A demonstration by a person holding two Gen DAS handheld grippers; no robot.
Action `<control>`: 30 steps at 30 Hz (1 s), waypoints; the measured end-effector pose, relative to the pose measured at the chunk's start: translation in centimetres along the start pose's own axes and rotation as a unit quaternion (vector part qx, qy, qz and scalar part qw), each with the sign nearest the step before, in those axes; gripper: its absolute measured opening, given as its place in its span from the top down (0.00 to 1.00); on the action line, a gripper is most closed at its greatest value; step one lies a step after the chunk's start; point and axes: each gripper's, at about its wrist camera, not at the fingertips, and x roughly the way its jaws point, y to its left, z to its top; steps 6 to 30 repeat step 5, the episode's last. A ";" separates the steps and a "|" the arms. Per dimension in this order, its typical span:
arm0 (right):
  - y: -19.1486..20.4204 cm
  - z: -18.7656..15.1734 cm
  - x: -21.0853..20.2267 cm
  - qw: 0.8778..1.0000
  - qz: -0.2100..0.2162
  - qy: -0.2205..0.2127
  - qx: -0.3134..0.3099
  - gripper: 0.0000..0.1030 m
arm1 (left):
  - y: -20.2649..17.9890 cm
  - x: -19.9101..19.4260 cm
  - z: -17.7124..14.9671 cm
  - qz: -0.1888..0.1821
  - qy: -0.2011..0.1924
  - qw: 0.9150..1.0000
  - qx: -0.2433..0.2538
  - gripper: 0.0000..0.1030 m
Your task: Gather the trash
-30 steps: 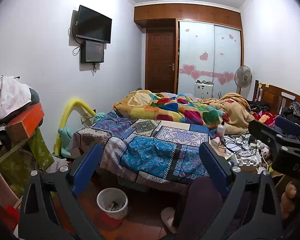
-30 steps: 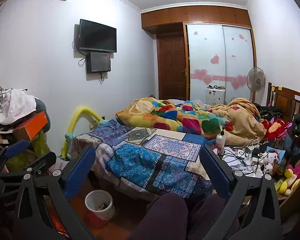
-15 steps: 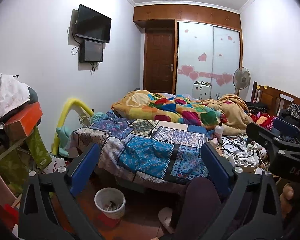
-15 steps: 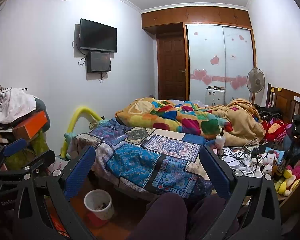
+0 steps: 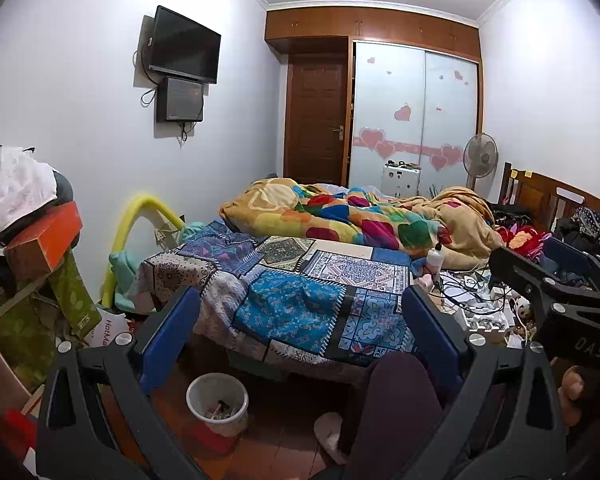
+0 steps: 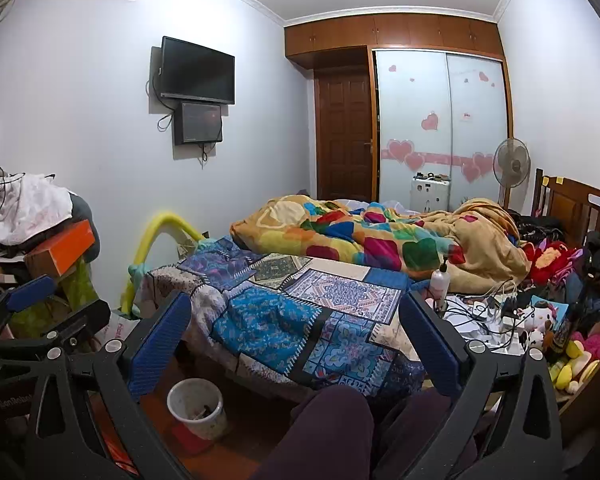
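Observation:
A small white trash bin with scraps inside stands on the floor at the foot of the bed; it also shows in the right wrist view. My left gripper is open and empty, held in the air facing the bed. My right gripper is open and empty too, at about the same height. The right gripper also shows at the right edge of the left wrist view. The left gripper shows at the left edge of the right wrist view.
A bed with a patchwork cover and a bright quilt fills the middle. Cables, a white pump bottle and soft toys crowd its right side. A pile with an orange box stands left. My knees are low in view.
Both views have shifted only slightly; the left gripper has drifted a little. Both grippers stay open and empty.

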 end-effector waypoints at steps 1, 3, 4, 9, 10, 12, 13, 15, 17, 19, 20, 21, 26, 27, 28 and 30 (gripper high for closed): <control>0.0 0.0 0.1 1.000 0.001 0.001 0.000 0.00 | -0.1 0.0 0.0 0.001 -0.001 1.000 0.000 0.01; -0.1 0.0 0.1 1.000 0.002 0.002 0.000 0.00 | -0.1 -0.1 -0.2 0.002 -0.003 1.000 0.002 0.01; -0.1 0.0 0.2 1.000 0.002 0.002 -0.001 0.00 | -0.2 -0.1 -0.2 0.003 -0.003 1.000 0.004 0.01; -0.1 0.0 0.3 1.000 0.003 0.002 -0.001 0.00 | -0.3 -0.1 -0.2 0.004 -0.002 1.000 0.006 0.01; -0.1 0.0 0.3 1.000 0.003 0.002 -0.001 0.00 | -0.3 -0.1 -0.2 0.004 -0.002 1.000 0.006 0.01; -0.1 0.0 0.3 1.000 0.003 0.002 -0.001 0.00 | -0.3 -0.1 -0.2 0.004 -0.002 1.000 0.006 0.01; -0.1 0.0 0.3 1.000 0.003 0.002 -0.001 0.00 | -0.3 -0.1 -0.2 0.004 -0.002 1.000 0.006 0.01; -0.1 0.0 0.3 1.000 0.003 0.002 -0.001 0.00 | -0.3 -0.1 -0.2 0.004 -0.002 1.000 0.006 0.01; -0.1 0.0 0.3 1.000 0.003 0.002 -0.001 0.00 | -0.3 -0.1 -0.2 0.004 -0.002 1.000 0.006 0.01; -0.1 0.0 0.3 1.000 0.003 0.002 -0.001 0.00 | -0.3 -0.1 -0.2 0.004 -0.002 1.000 0.006 0.01; -0.1 0.0 0.3 1.000 0.003 0.002 -0.001 0.00 | -0.3 -0.1 -0.2 0.004 -0.002 1.000 0.006 0.01; -0.1 0.0 0.3 1.000 0.003 0.002 -0.001 0.00 | -0.3 -0.1 -0.2 0.004 -0.002 1.000 0.006 0.01; -0.1 0.0 0.3 1.000 0.003 0.002 -0.001 0.00 | -0.3 -0.1 -0.2 0.004 -0.002 1.000 0.006 0.01; -0.1 0.0 0.3 1.000 0.003 0.002 -0.001 0.00 | -0.3 -0.1 -0.2 0.004 -0.002 1.000 0.006 0.01; -0.1 0.0 0.3 1.000 0.003 0.002 -0.001 0.00 | -0.3 -0.1 -0.2 0.004 -0.002 1.000 0.006 0.01; -0.1 0.0 0.3 1.000 0.003 0.002 -0.001 0.00 | -0.3 -0.1 -0.2 0.004 -0.002 1.000 0.006 0.01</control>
